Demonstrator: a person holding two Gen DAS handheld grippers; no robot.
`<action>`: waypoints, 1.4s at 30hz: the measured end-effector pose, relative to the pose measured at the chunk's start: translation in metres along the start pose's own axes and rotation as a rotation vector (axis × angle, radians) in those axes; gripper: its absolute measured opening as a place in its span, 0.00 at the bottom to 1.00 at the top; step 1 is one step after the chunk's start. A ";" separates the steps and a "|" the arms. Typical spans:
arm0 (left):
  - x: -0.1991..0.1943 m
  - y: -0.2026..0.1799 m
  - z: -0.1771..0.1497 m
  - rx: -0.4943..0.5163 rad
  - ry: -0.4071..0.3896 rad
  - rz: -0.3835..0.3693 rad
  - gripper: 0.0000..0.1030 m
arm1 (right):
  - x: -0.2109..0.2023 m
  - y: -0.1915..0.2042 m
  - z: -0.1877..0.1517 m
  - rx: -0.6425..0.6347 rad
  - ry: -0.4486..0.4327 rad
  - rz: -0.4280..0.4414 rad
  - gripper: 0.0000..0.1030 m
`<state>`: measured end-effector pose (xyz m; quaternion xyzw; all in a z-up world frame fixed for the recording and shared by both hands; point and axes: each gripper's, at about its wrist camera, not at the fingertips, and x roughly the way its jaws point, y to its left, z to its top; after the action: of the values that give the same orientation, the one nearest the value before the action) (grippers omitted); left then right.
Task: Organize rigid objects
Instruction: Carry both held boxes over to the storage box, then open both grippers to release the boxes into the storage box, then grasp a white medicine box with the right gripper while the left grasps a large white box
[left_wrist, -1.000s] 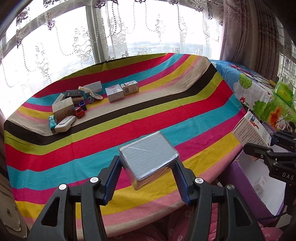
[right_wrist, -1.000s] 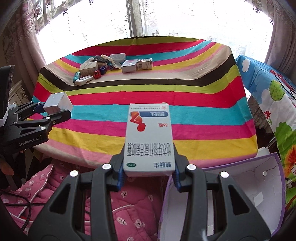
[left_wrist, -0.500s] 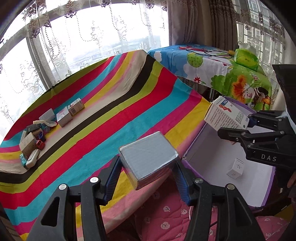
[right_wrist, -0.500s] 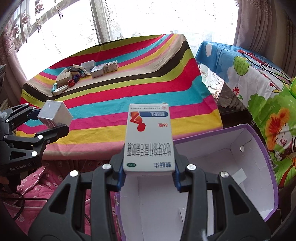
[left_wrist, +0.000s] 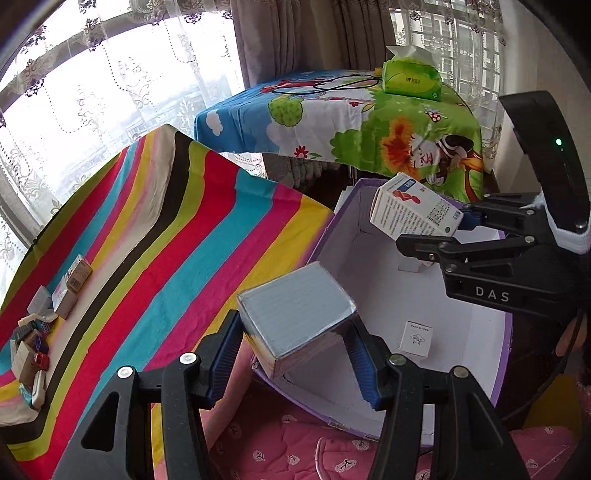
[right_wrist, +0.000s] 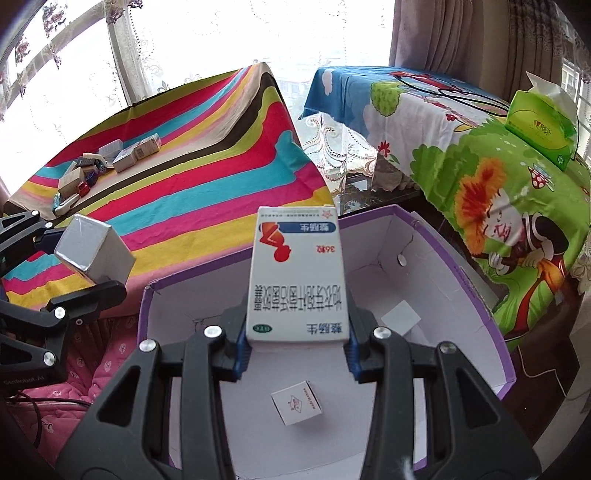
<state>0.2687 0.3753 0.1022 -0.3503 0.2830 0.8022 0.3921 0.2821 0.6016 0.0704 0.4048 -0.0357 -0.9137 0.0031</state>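
Note:
My left gripper is shut on a silver-grey box, held over the near left rim of a purple box with white inside. My right gripper is shut on a white medicine box with red and blue print, held above the purple box's inside. The medicine box and right gripper show in the left wrist view; the silver box shows in the right wrist view. A small white carton lies on the purple box's floor.
A table with a striped cloth stands left of the purple box, with a cluster of small boxes and a red toy car at its far side. A cartoon-print covered table holds a green tissue pack. Pink quilted fabric lies below.
Both grippers have swung right from over the striped table to the purple box, each still holding its box. The purple box's inside has come fully into view.

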 end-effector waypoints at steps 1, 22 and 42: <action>0.002 -0.005 0.002 0.012 0.002 -0.011 0.55 | -0.001 -0.006 -0.001 0.009 0.000 -0.016 0.43; 0.027 -0.009 -0.009 -0.079 0.018 -0.224 0.67 | 0.000 -0.047 0.000 0.104 0.100 -0.235 0.72; 0.047 0.325 -0.162 -0.706 0.066 0.410 0.75 | 0.163 0.231 0.150 -0.435 0.053 0.185 0.83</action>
<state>0.0338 0.1042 0.0275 -0.4253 0.0667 0.8998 0.0703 0.0567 0.3747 0.0661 0.4134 0.1251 -0.8848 0.1750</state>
